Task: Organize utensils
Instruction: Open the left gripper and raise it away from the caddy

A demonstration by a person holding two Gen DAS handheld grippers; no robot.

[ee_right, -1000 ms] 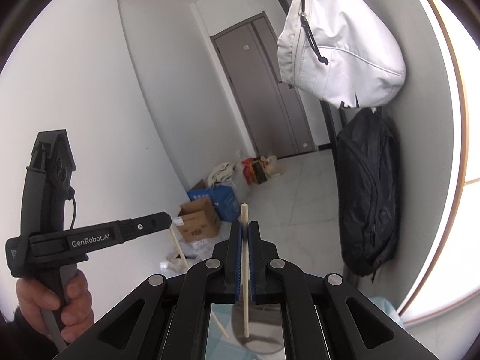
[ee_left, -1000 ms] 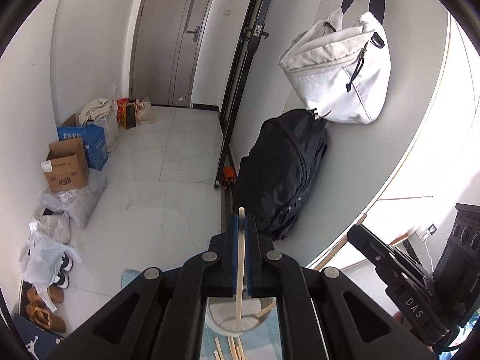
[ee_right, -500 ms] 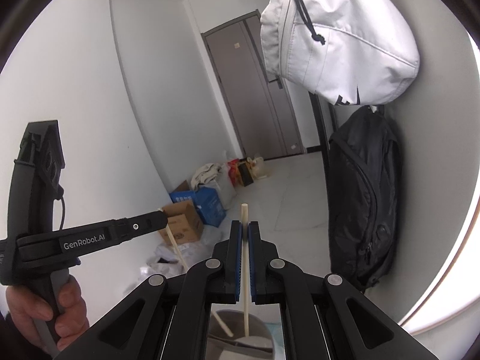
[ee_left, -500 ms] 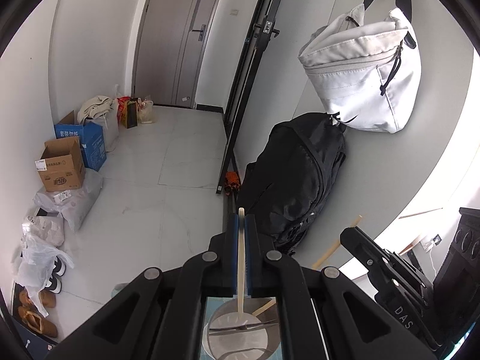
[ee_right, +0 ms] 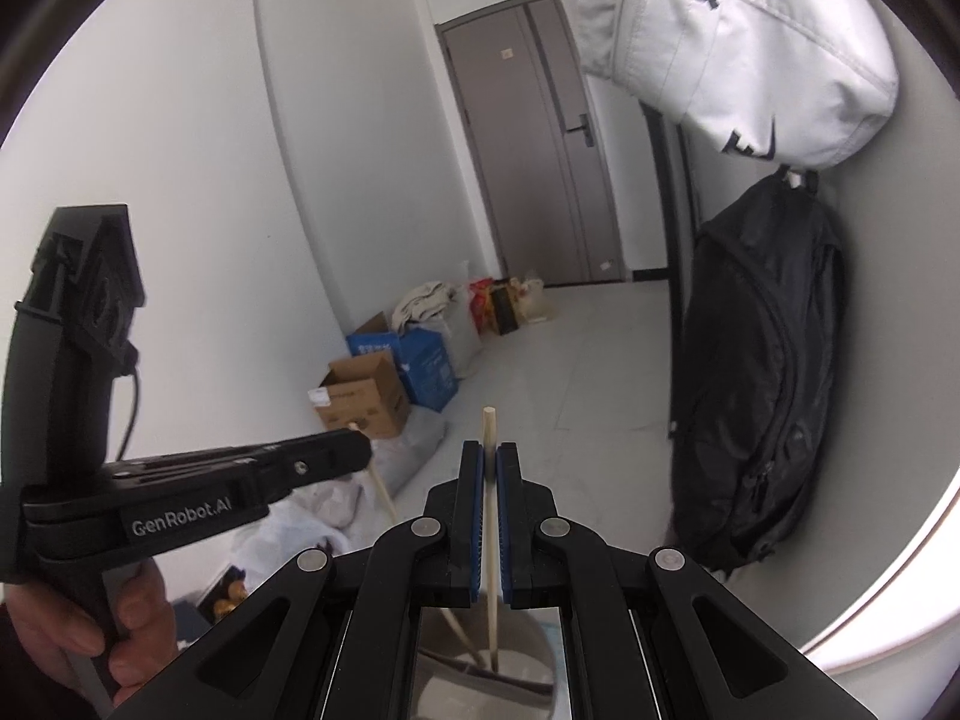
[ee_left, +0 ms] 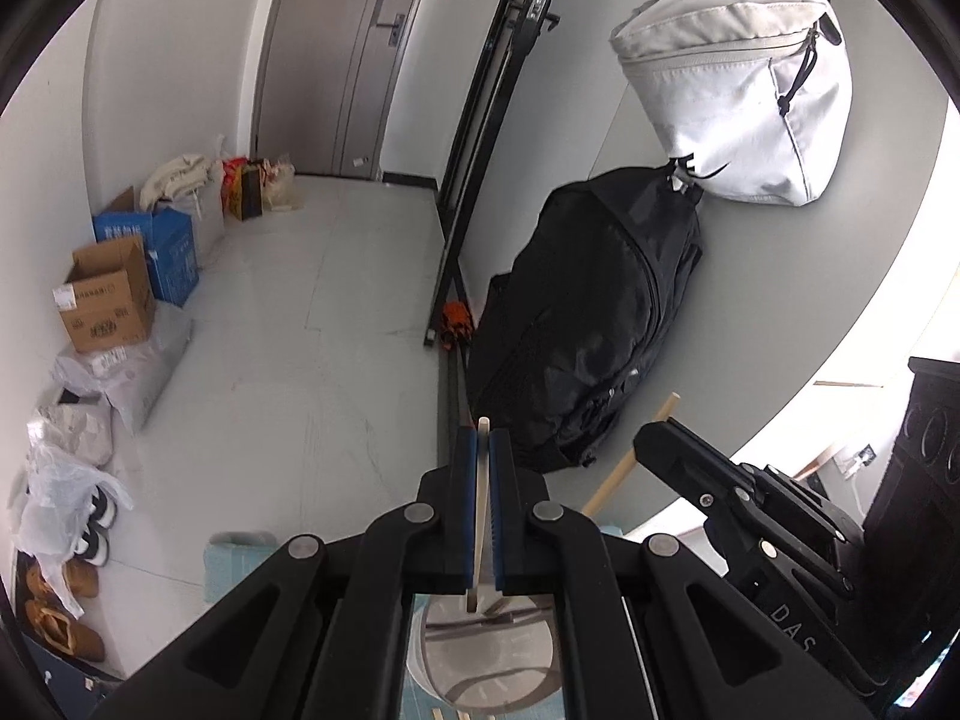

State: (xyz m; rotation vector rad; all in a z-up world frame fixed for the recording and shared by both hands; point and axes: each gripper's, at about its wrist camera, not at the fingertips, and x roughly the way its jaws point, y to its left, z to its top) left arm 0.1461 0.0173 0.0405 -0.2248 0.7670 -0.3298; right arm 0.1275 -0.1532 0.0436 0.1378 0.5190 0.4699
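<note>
The left gripper [ee_left: 478,450] is clamped on a pale wooden chopstick [ee_left: 478,516]; the stick stands upright between the blue pads, its top poking just above the fingertips and its lower end hanging below the jaws, over the mouth of a round grey container [ee_left: 486,654] that sits directly beneath; whether the stick's end touches the container's inside cannot be told; a metal bar crosses the container's opening just under the stick's end.

The right gripper [ee_right: 490,462] is likewise closed on a second chopstick [ee_right: 490,516], held upright between its pads; the top stands clear above the fingertips, and the lower end reaches down into the same grey container [ee_right: 480,678] below the jaws; another stick [ee_right: 456,630] leans inside it, slanting up to the left of the jaws.

Seen from the left wrist, the right gripper [ee_left: 660,438] comes in from the right of the jaws with its chopstick [ee_left: 624,468] slanting down toward the container; seen from the right wrist, the left gripper [ee_right: 354,450] comes in from the left, a hand [ee_right: 78,630] wrapped round its handle.

Beyond the jaws lie a grey floor [ee_left: 300,330]; a black backpack [ee_left: 594,324] against the wall; a white bag [ee_left: 744,90] hanging above it; cardboard boxes [ee_left: 108,294] to the far left.
</note>
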